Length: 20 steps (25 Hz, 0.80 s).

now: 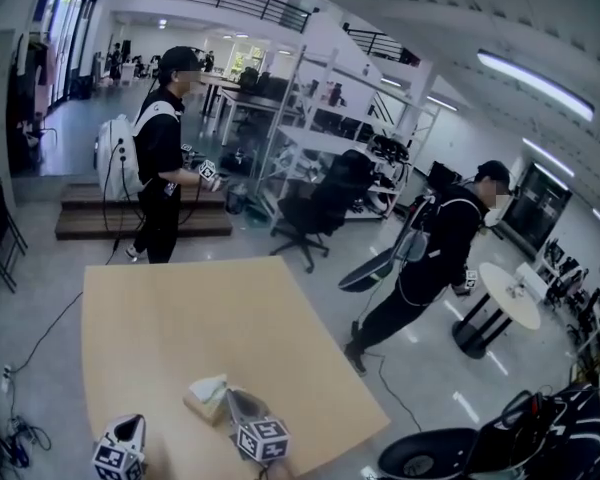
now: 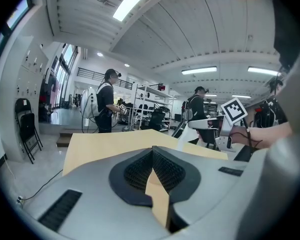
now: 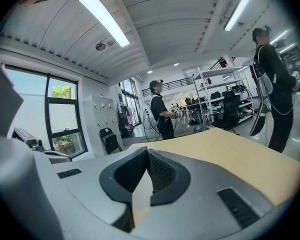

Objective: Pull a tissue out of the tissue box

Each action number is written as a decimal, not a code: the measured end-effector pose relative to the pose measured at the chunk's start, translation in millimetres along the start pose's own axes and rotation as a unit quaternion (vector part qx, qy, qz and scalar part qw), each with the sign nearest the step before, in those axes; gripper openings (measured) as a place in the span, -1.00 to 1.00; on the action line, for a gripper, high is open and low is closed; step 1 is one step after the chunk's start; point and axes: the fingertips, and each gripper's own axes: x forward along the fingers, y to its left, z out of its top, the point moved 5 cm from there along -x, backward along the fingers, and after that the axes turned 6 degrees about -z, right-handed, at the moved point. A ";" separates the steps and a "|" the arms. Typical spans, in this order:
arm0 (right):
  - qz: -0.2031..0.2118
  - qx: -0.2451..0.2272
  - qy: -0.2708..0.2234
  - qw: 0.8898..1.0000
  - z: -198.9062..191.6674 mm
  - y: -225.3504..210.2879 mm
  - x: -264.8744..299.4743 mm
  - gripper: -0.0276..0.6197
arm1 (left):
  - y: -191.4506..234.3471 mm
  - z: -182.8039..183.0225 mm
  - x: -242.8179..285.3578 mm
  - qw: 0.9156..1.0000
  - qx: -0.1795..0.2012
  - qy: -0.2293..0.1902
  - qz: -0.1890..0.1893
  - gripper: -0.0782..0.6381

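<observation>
A light wooden table [image 1: 200, 318] fills the near middle of the grey floor, and beyond its far left corner a person in black with a white backpack [image 1: 160, 168] stands in front of a low wooden platform [image 1: 140, 213]. To the right another person in black [image 1: 435, 258] leans toward a round white table [image 1: 510, 293]. A black office chair [image 1: 315, 208] sits before metal shelving [image 1: 320, 138] at the far middle.

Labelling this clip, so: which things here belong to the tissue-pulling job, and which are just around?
Job: tissue box, left gripper, right gripper.
Just around: office chair, round white table, shelving rack.
</observation>
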 end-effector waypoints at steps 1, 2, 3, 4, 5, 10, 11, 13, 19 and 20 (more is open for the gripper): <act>0.000 0.000 -0.001 1.000 0.0 1.2 -1.1 -0.91 | 0.0 0.4 -0.9 1.000 0.001 -0.001 0.000 -0.76; -0.001 -0.001 -0.001 1.000 -0.7 2.7 -2.5 -0.91 | 0.1 0.6 -1.9 1.000 0.001 -0.002 -0.001 -0.76; -0.001 -0.001 -0.002 1.000 -1.7 4.4 -4.2 -0.91 | 0.3 0.9 -3.0 1.000 0.003 -0.003 -0.002 -0.76; -0.001 -0.002 -0.003 1.000 -2.6 6.1 -6.2 -0.91 | 0.4 1.5 -4.2 1.000 0.005 -0.004 -0.002 -0.76; -0.001 -0.004 -0.005 1.000 -3.1 7.7 -8.4 -0.91 | 0.4 2.4 -5.4 1.000 0.008 -0.005 -0.003 -0.76; -0.004 -0.015 -0.012 1.000 0.2 11.1 -24.2 -0.91 | -4.7 9.8 -11.8 1.000 0.019 -0.013 -0.006 -0.76; -0.005 -0.017 -0.013 1.000 1.1 11.6 -27.6 -0.91 | -5.7 10.5 -12.8 1.000 0.019 -0.014 -0.007 -0.76; -0.006 -0.021 -0.015 1.000 2.4 12.7 -33.8 -0.91 | -8.0 12.1 -15.3 1.000 0.019 -0.015 -0.008 -0.76; -0.009 -0.023 -0.022 0.999 4.7 21.5 -58.6 -0.91 | -15.6 25.2 -29.8 0.999 0.033 -0.029 -0.014 -0.76; -0.010 -0.023 -0.023 0.999 3.8 23.6 -63.1 -0.91 | -16.5 26.0 -32.7 0.999 0.035 -0.032 -0.014 -0.76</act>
